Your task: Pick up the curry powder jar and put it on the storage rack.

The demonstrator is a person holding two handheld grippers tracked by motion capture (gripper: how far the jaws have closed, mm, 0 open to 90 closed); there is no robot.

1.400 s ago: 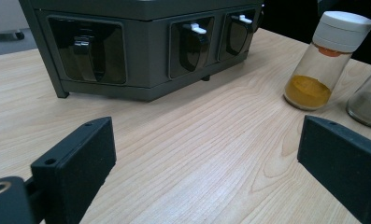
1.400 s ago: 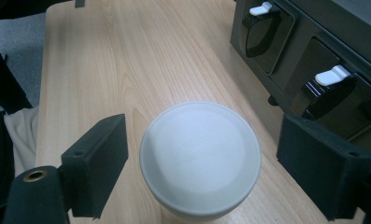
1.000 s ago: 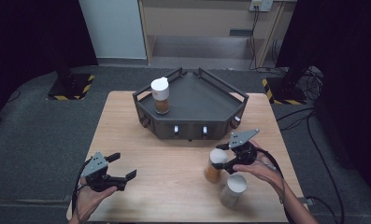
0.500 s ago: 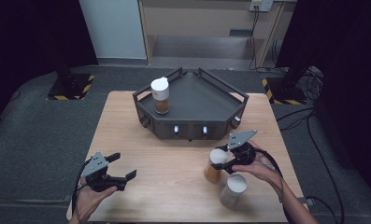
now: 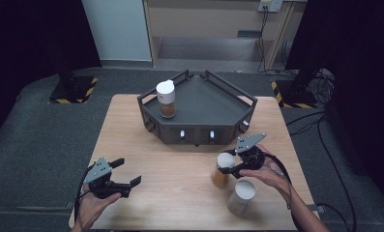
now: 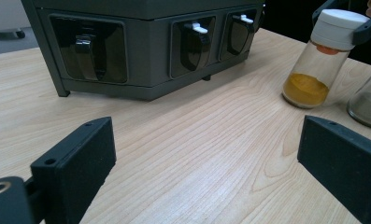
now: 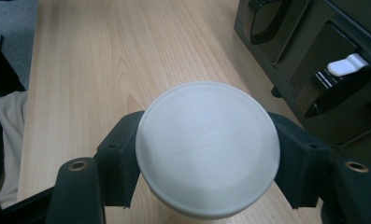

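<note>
the right gripper [image 5: 229, 163] is clamped on the white cap of the spice jar [image 5: 222, 170], which stands on the table [image 5: 131, 125] at lower right of centre in the high view, in front of the dark tray [image 5: 240, 96]. its jaws have just been closing around the cap, where a second earlier they stood wider beside it; the jar itself has not moved. the jar looks like clear glass or hard plastic with a little orange powder at the bottom, so probably light, rigid and smooth-sided; the wide cap seems the surest hold. the left gripper [image 5: 125, 171] rests at lower left, jaws spread with nothing between them. a second jar [image 5: 241, 197] stands just beside, and another jar [image 5: 166, 99] on the tray.
</note>
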